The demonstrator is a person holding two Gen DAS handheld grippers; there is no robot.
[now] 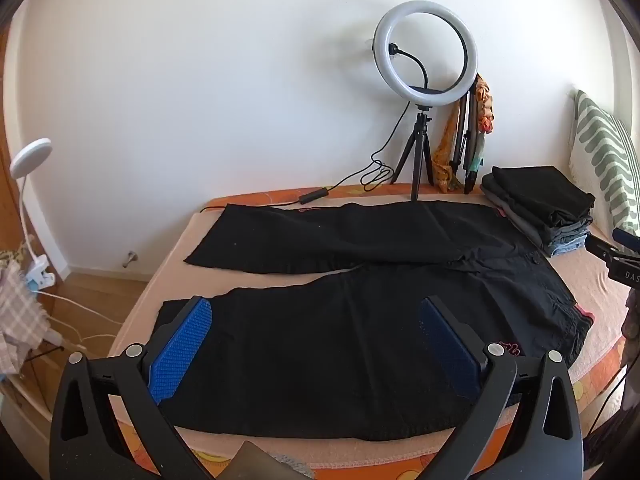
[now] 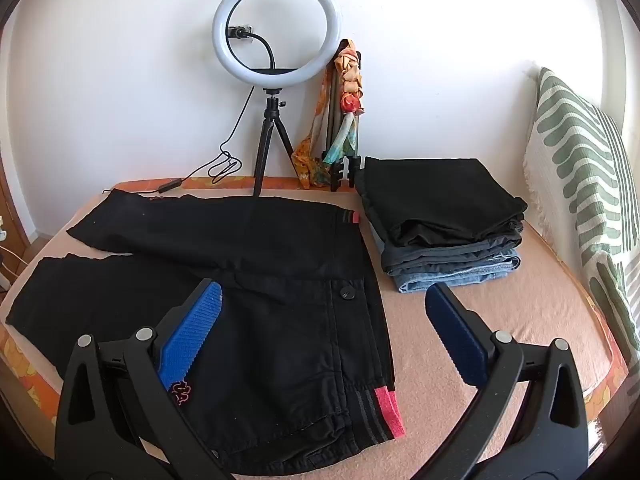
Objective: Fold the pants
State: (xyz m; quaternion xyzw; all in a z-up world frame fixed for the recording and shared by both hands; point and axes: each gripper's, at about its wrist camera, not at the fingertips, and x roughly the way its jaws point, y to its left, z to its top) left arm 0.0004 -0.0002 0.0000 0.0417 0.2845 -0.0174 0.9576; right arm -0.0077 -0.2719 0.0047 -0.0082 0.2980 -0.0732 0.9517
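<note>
Your left gripper and right gripper hang spread above the black pants; its pink logo is unreadable.

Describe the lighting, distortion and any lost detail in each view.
Left wrist view: strong fisheye bend with a dark vignette at the corners; the black pants read as a nearly flat dark mass, folds barely visible; the ring light glows without flare. Right wrist view: same barrel distortion; daylight is even, the pants show seams and a button, and the wall beside the pillow is blown out white.
</note>
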